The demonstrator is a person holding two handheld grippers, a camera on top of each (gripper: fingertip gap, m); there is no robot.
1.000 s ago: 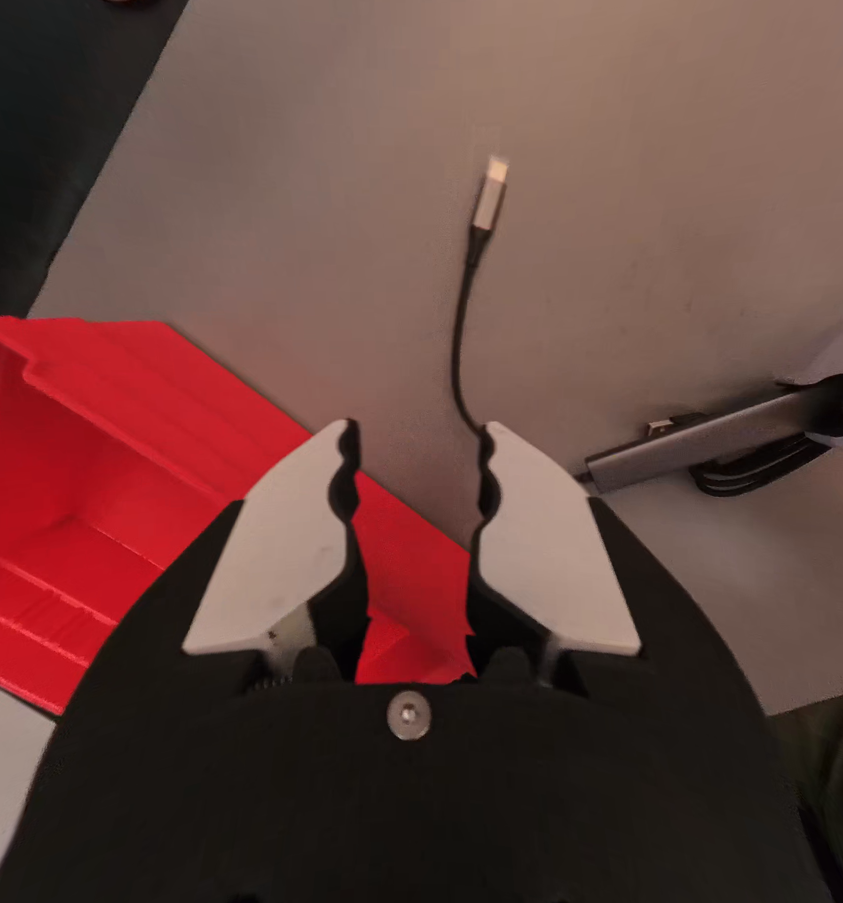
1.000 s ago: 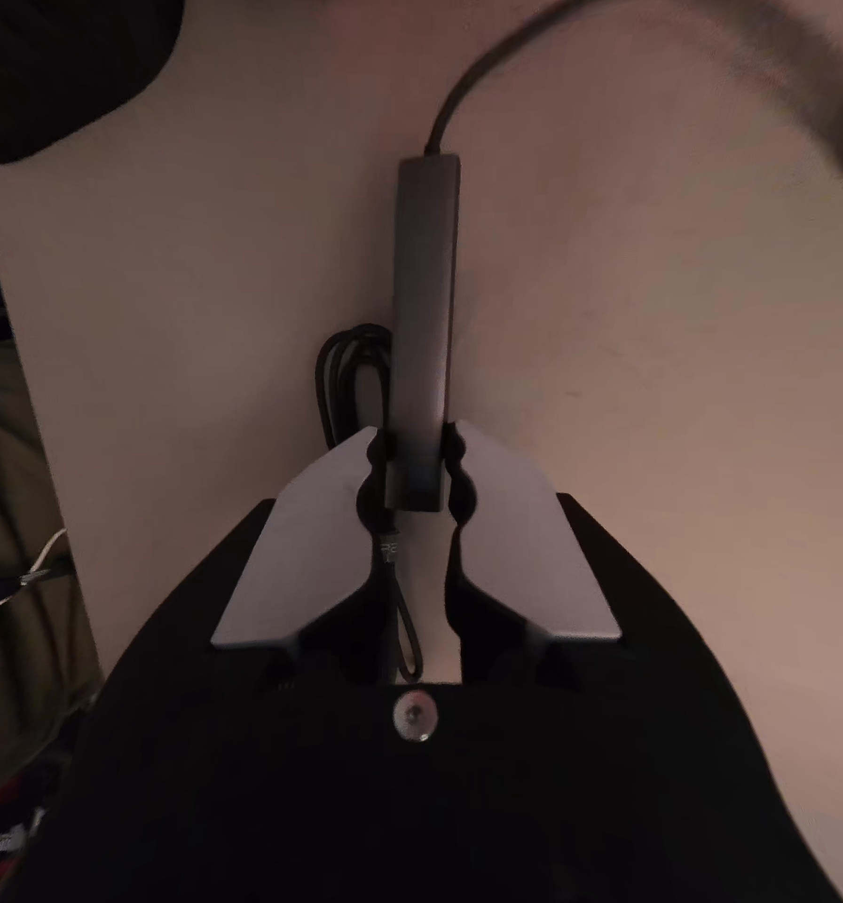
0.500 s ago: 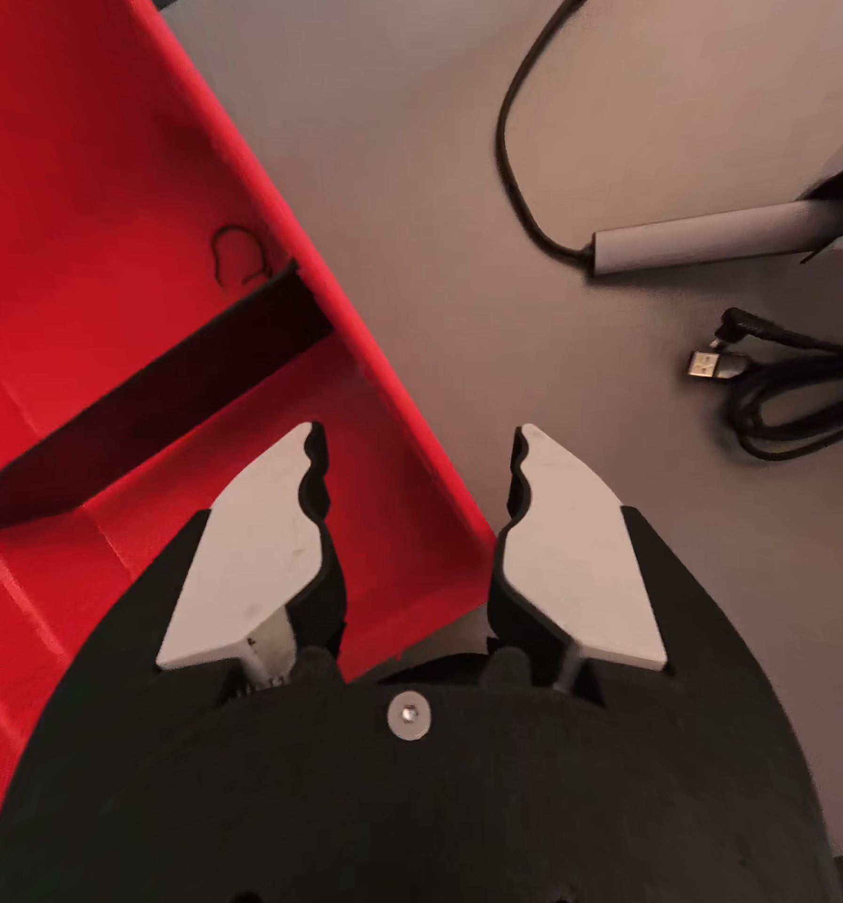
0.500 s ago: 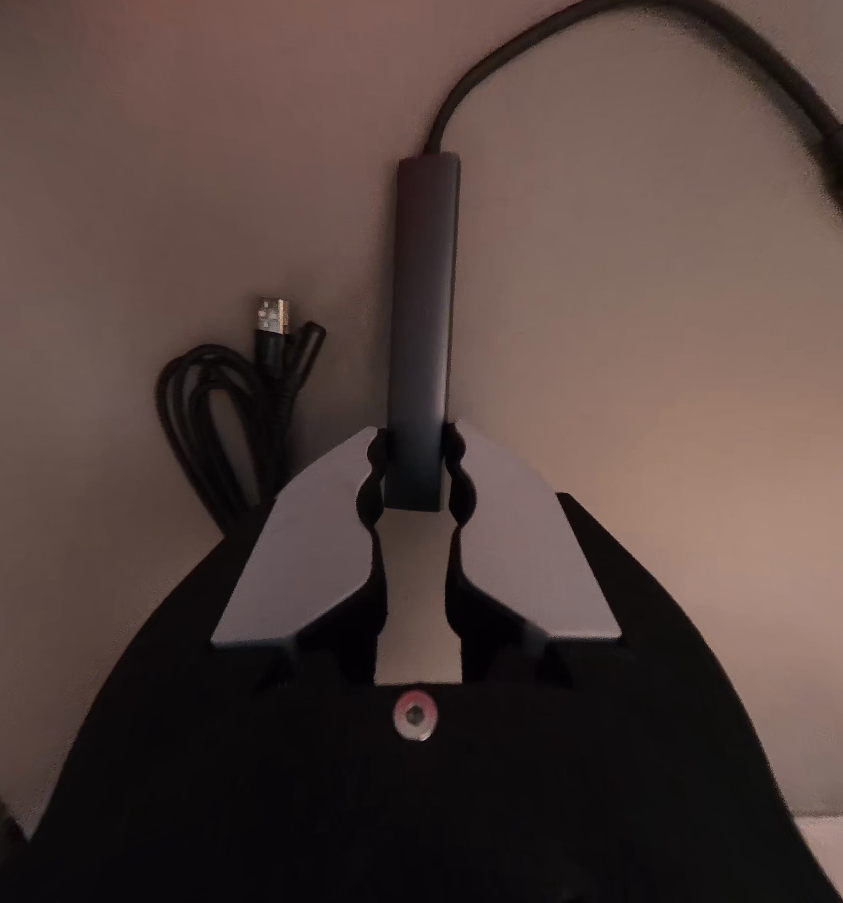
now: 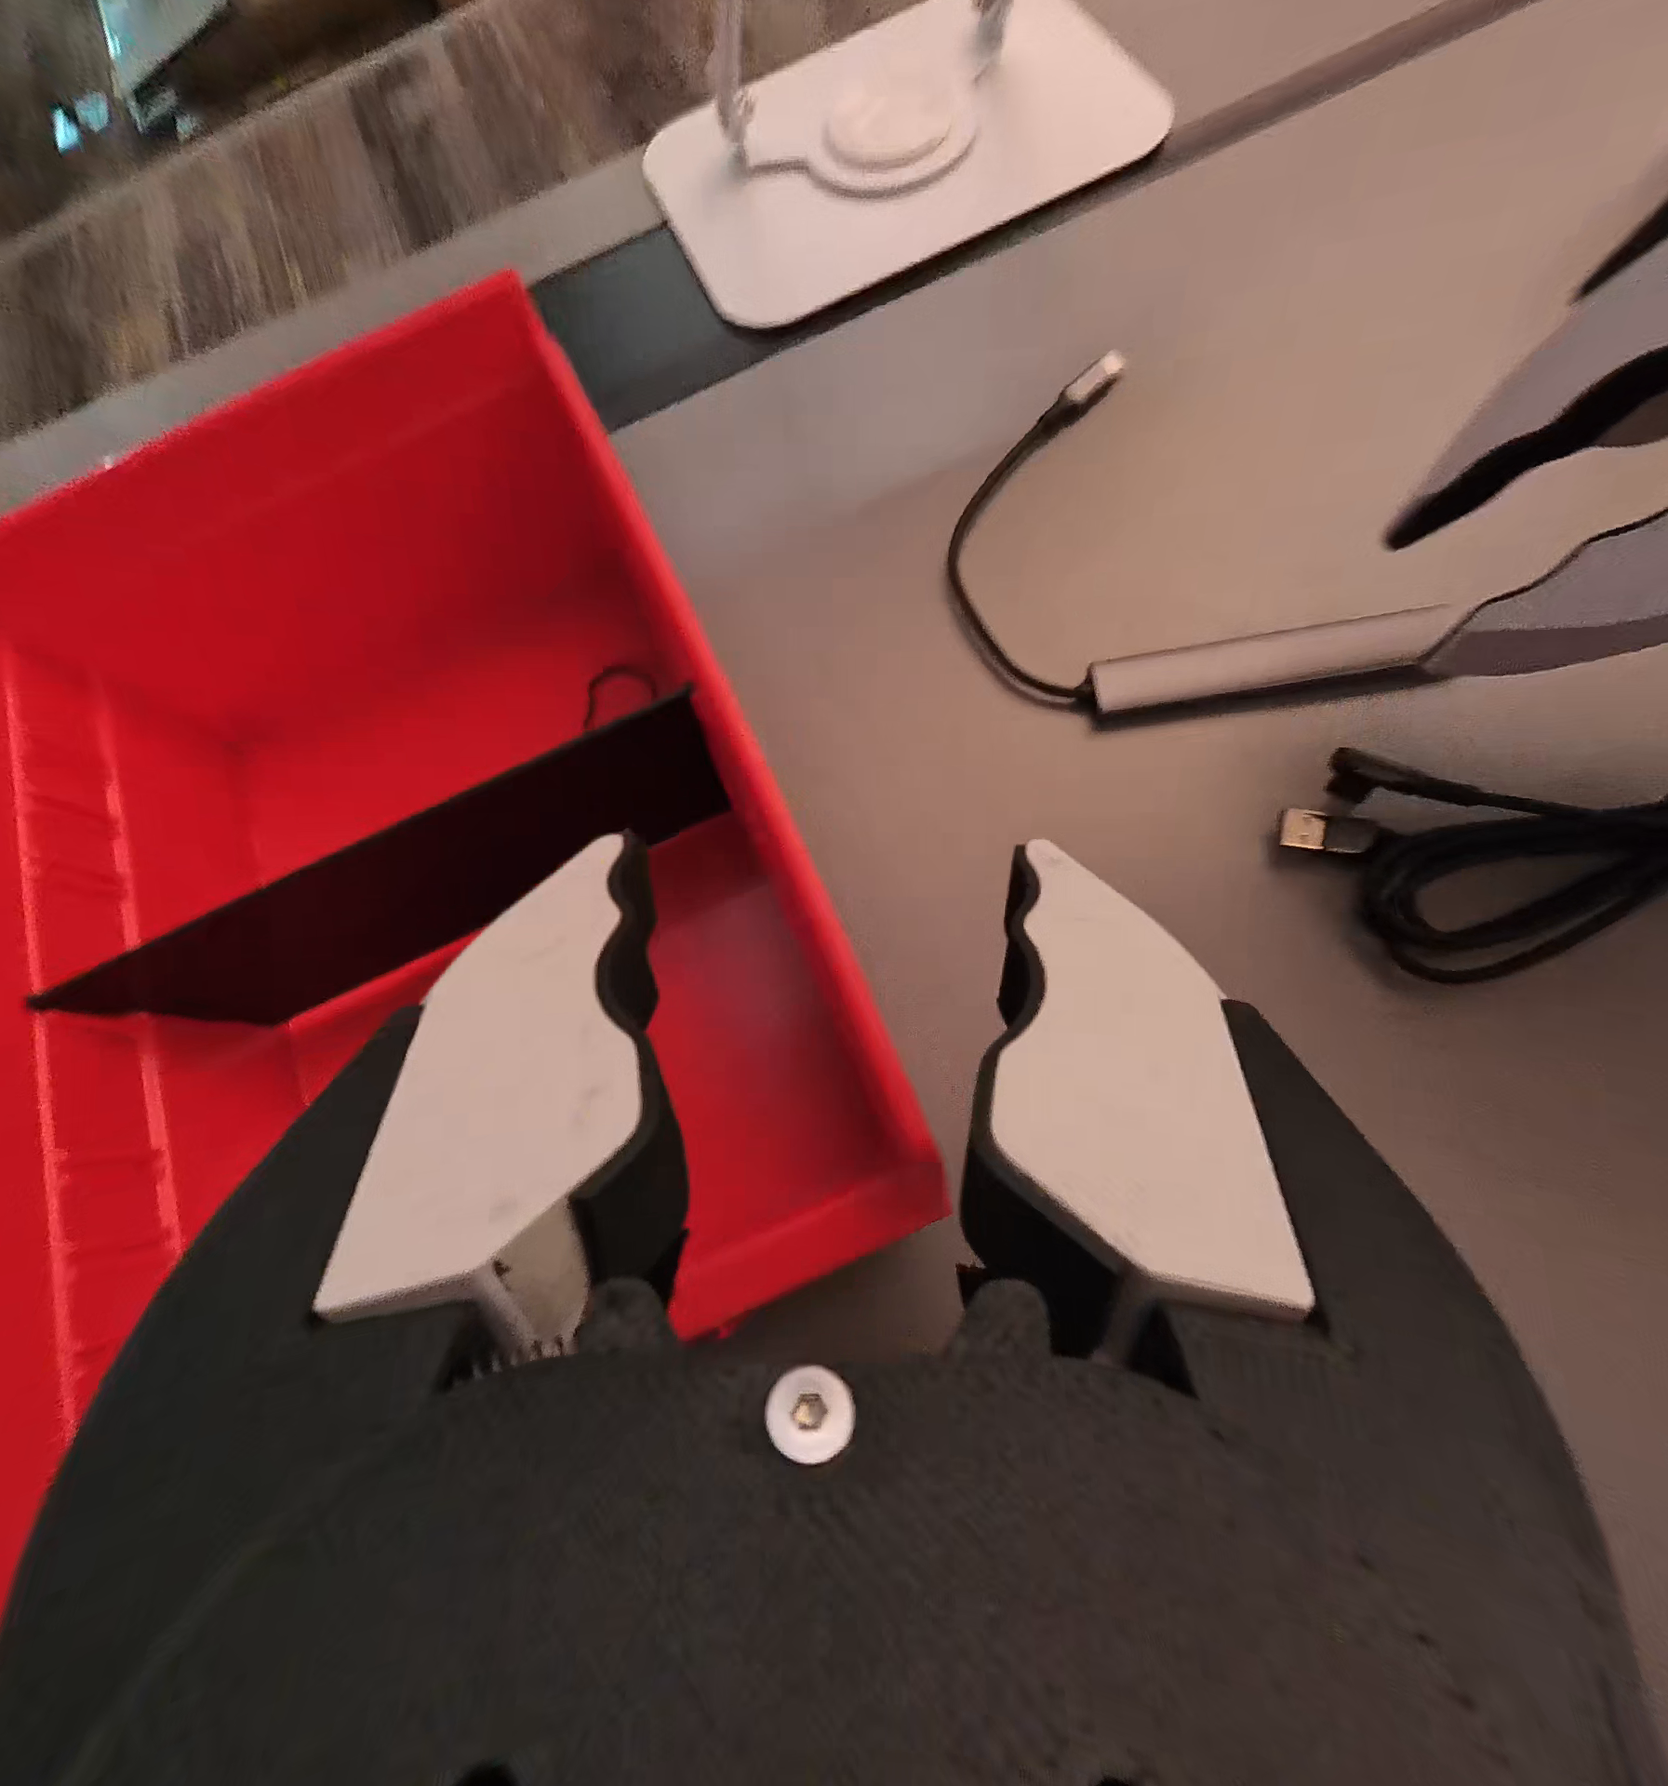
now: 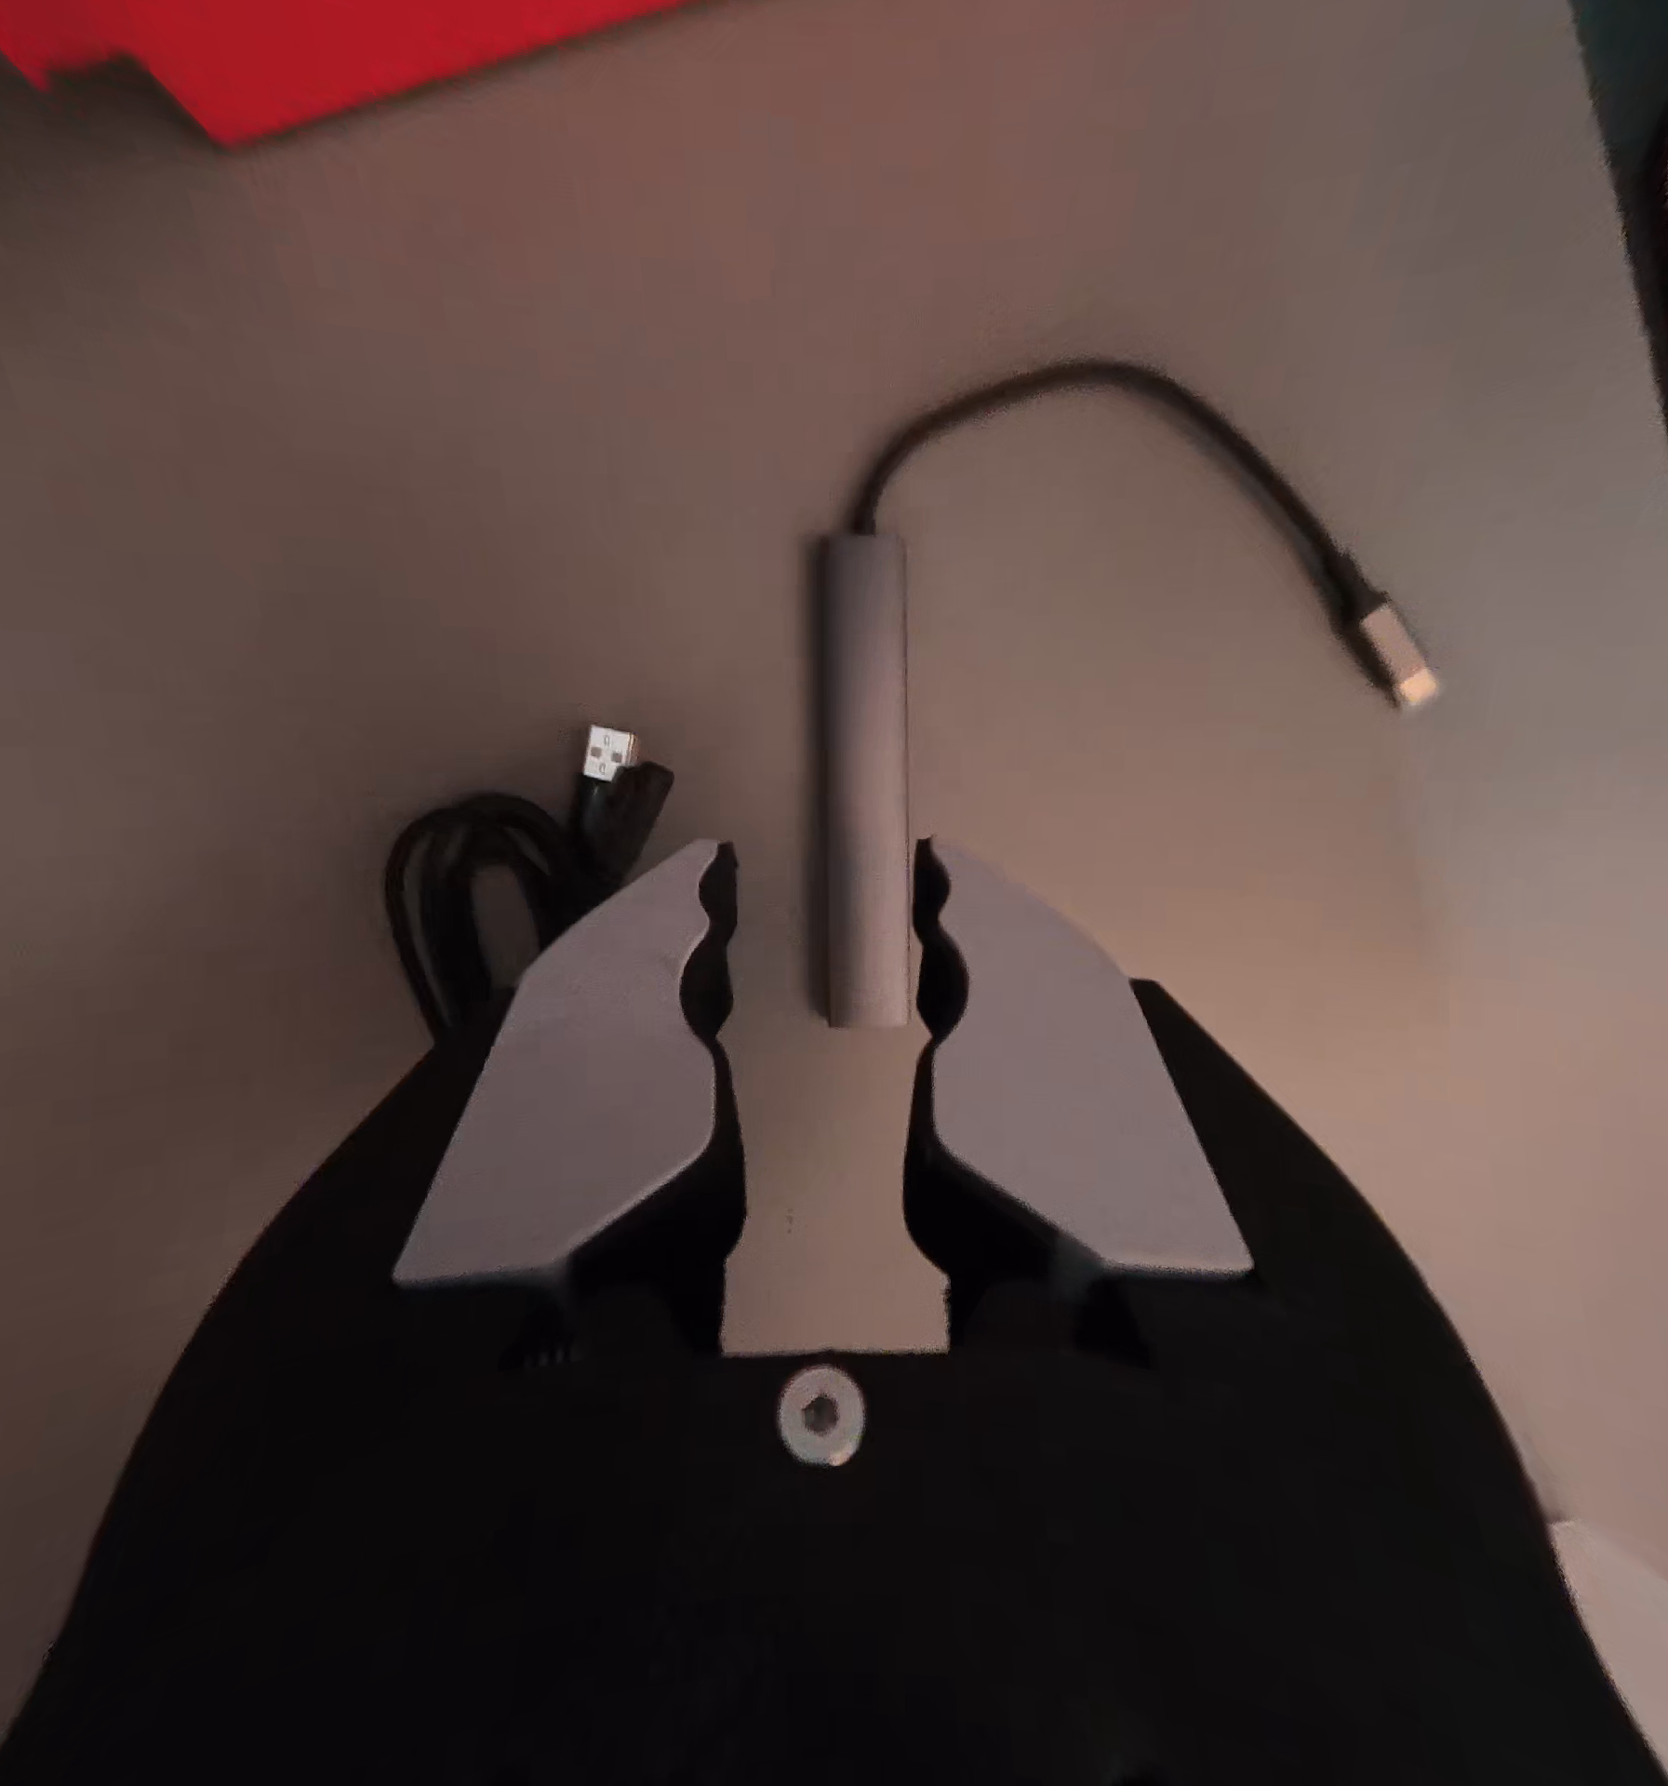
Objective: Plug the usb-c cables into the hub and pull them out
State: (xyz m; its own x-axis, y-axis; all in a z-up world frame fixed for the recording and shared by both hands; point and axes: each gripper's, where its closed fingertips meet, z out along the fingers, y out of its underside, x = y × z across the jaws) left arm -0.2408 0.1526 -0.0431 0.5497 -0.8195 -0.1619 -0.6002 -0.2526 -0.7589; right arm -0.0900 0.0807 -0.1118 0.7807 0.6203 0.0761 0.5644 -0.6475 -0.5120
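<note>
On the desk (image 6: 327,483), the grey hub (image 6: 861,773) is now released: half a second ago it was clamped by the right gripper (image 6: 825,850), whose jaws are now parted on either side of its near end, seemingly without contact. The left gripper (image 5: 825,855) is held wide open and empty over the red bin (image 5: 327,628) corner. Only the left wrist view shows the bin's black divider (image 5: 375,870); the coiled black cable (image 6: 482,889) is seen beside the hub in both.

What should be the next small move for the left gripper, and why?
Probably swing the left gripper right, toward the coiled black cable. It hangs open and empty over the red bin's edge, while the cable lies unplugged beside the hub, which sits between the open right gripper's fingers.
</note>
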